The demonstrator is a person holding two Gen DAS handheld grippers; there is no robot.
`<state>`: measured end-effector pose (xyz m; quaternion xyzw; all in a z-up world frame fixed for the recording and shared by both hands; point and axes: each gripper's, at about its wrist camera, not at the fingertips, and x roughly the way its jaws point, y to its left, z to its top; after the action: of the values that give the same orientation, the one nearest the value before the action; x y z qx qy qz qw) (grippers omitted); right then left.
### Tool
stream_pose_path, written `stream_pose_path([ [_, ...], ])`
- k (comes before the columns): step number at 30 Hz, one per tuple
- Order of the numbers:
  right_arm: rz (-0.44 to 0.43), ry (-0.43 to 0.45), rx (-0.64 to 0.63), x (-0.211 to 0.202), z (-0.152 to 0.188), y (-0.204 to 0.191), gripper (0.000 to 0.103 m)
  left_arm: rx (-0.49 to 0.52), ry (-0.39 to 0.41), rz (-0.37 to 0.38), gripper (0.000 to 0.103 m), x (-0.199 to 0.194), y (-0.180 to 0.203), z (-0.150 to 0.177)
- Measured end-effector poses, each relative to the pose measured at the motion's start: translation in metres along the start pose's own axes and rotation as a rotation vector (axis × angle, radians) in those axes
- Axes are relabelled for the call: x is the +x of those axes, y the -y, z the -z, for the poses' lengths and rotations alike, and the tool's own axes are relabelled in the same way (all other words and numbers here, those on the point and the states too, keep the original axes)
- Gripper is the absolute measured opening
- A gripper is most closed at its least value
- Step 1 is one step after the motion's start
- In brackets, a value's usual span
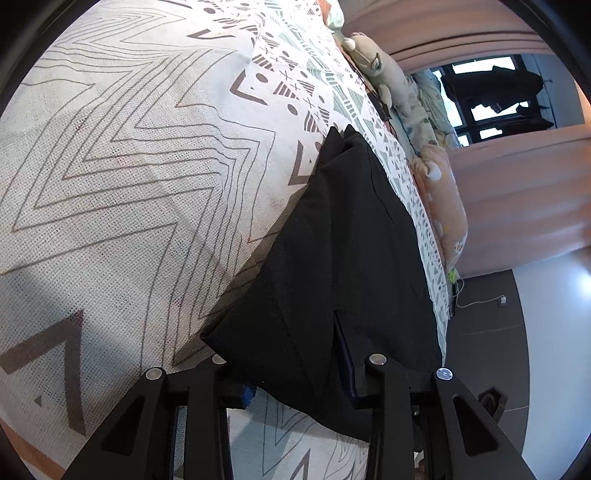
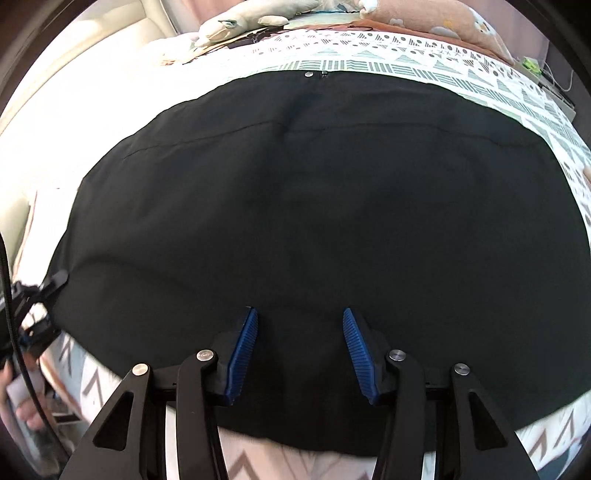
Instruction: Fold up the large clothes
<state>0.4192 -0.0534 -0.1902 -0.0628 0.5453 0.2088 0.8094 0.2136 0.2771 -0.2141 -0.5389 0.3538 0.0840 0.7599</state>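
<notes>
Right claw (image 2: 299,354) spread above black garment (image 2: 314,221) | left claw (image 1: 295,384) pinching its corner | patterned bedspread (image 1: 129,166) beneath; curtain (image 1: 517,192) ahead | left pads hidden by cloth

A large black garment (image 2: 314,221) lies spread flat across a bed's patterned sheet (image 2: 480,74), filling most of the view, with a small metal snap (image 2: 308,74) at its far edge. The right gripper (image 2: 300,354) hangs over the near part of the cloth, its blue ribbed pads (image 2: 242,358) apart with nothing pinched between them. Plush toys (image 2: 240,18) lie along the far side of the bed.
</notes>
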Motion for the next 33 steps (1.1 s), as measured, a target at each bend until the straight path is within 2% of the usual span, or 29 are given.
stream_pose_path([
  [10, 0.073, -0.003, -0.006, 0.027, -0.071, 0.002, 0.049, -0.041, 0.002, -0.013, 0.036, -0.002, -0.001, 0.002],
  [25, 0.118, -0.013, 0.027, 0.056, -0.144, 0.023, 0.049, -0.074, 0.012, 0.002, 0.036, -0.003, -0.003, 0.003],
  [27, 0.125, -0.025, 0.017, 0.056, -0.149, 0.021, 0.049, -0.088, 0.010, -0.004, 0.032, -0.004, -0.002, 0.003],
  [29, 0.133, -0.025, 0.038, 0.046, -0.151, 0.023, 0.049, -0.099, 0.009, 0.000, 0.022, -0.007, 0.001, 0.002],
  [33, 0.066, 0.020, 0.045, 0.016, -0.147, 0.022, 0.049, -0.069, 0.017, 0.025, 0.017, -0.015, 0.013, -0.001],
])
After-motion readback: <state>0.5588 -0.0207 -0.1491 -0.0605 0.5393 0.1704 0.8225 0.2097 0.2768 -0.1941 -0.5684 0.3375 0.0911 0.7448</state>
